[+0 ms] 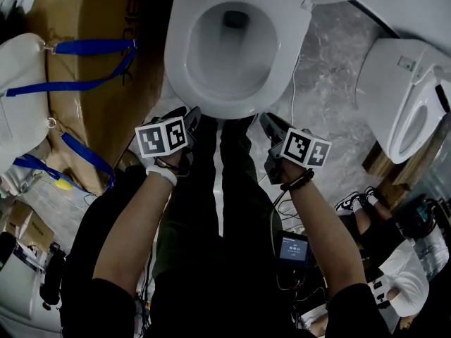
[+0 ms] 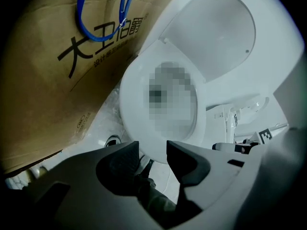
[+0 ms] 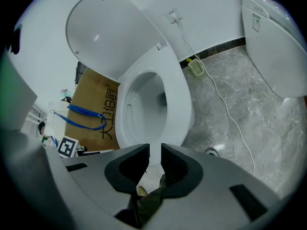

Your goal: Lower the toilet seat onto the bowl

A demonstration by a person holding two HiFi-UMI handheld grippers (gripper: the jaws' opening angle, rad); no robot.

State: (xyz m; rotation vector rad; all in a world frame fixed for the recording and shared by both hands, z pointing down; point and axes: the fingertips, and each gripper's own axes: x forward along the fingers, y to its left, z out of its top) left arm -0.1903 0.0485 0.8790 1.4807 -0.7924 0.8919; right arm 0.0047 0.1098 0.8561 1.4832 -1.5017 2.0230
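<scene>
- Head view: the toilet seat (image 1: 184,56) lies flat on the bowl. Its long axis runs from the hinge end at the top of the picture down to its rounded front, which points at the person's legs (image 1: 225,189).
- The left gripper (image 1: 192,115) and the right gripper (image 1: 268,122) hang just off that front edge, one on each side, clear of the rim.
- A cardboard box (image 1: 91,111) crowds the seat's left side. On the right is open marble floor (image 1: 331,55) crossed by a white cable (image 1: 294,90), with a second toilet (image 1: 402,97) further out.
- Left gripper view: the left gripper (image 2: 152,150) has its jaws wide apart with nothing between them. The seat (image 2: 132,104) sits beyond the tips, and the lid (image 2: 216,32) stands raised behind it. The box (image 2: 57,80) with its blue strap (image 2: 103,32) leaves only a narrow strip of floor beside the bowl.
- Right gripper view: the right gripper (image 3: 155,152) shows a narrow gap between its pads and grips nothing. The seat (image 3: 175,104) is down with its front towards the camera, and the lid (image 3: 110,37) leans back, upright. The cable (image 3: 225,104) and a floor drain (image 3: 211,151) lie on the free floor to the right.
</scene>
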